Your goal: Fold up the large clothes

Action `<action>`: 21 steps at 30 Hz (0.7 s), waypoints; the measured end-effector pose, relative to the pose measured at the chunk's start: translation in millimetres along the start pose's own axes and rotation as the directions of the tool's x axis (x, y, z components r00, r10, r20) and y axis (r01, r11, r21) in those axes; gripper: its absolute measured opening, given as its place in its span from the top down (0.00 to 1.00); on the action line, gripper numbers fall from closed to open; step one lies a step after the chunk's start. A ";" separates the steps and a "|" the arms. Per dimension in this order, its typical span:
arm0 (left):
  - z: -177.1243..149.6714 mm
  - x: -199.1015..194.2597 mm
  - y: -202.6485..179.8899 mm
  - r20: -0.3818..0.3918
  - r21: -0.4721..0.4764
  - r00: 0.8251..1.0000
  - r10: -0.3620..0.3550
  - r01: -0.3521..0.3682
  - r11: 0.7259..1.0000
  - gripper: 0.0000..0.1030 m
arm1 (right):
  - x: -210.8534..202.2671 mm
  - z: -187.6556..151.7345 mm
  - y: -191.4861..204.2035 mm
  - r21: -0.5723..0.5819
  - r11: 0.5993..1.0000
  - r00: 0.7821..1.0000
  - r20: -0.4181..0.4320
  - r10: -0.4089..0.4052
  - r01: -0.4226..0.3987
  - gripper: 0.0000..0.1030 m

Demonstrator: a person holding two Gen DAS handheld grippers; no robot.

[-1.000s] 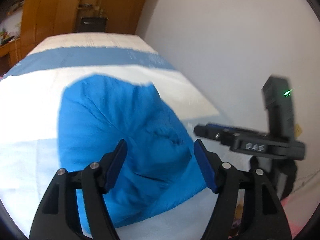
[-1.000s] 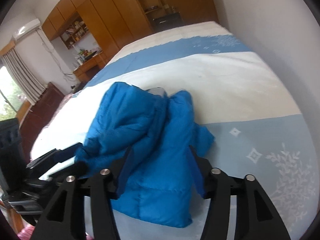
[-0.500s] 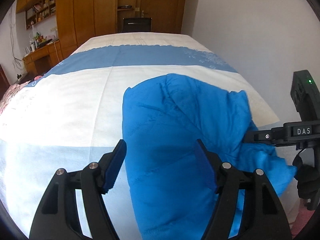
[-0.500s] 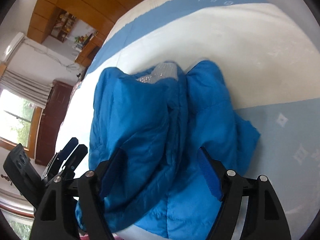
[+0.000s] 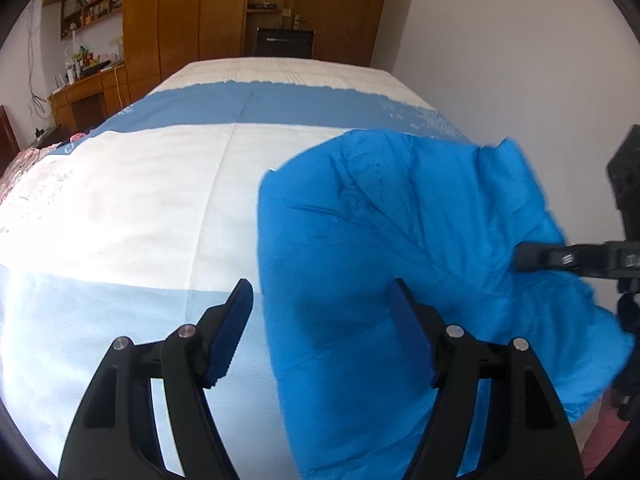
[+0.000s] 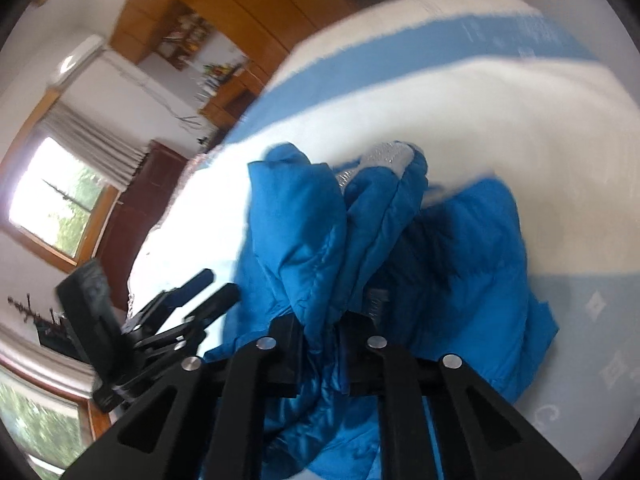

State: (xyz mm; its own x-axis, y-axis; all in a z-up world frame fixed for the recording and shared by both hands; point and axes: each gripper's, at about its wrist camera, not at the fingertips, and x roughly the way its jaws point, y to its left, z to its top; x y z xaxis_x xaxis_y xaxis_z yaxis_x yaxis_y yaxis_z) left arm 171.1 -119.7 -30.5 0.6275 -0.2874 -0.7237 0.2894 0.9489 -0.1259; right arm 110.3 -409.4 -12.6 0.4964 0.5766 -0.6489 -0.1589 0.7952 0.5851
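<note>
We record a bed (image 5: 168, 208) covered by a spread in white, mid-blue and pale-blue bands, the pale band printed with white motifs. One item lies directly on it: a blue padded jacket (image 5: 360, 232), bunched toward the right-hand edge, silver lining showing at its collar.

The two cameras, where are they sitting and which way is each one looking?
Left wrist: sits on the left tongs, looking along the open fingers down the bed toward the wooden cupboards; the right tongs enter at the right edge.
Right wrist: sits on the right tongs, tilted, looking across the bed toward the window; they pinch the blue jacket.
Shared: jacket, bed, and each view shows the other tongs.
</note>
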 end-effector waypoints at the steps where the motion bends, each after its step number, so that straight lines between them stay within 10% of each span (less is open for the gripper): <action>1: 1.0 -4.1 -0.8 0.008 -0.001 1.000 -0.003 0.003 1.000 0.32 | -11.0 -0.4 4.9 -0.023 1.000 1.000 0.020 0.003 -0.003 0.89; 21: -16.3 4.0 -55.1 -0.050 0.093 0.995 -0.083 0.087 0.992 0.32 | -83.9 -43.1 -46.9 0.043 0.997 0.991 0.112 -0.075 0.071 0.90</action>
State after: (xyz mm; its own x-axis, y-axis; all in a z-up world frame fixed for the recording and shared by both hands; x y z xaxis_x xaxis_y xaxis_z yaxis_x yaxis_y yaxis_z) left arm 145.9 -171.0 -37.5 0.5647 -0.3583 -0.7435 0.4091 0.9039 -0.1249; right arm 39.3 -487.0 -6.7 0.5994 0.4904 -0.6326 -0.0868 0.8255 0.5577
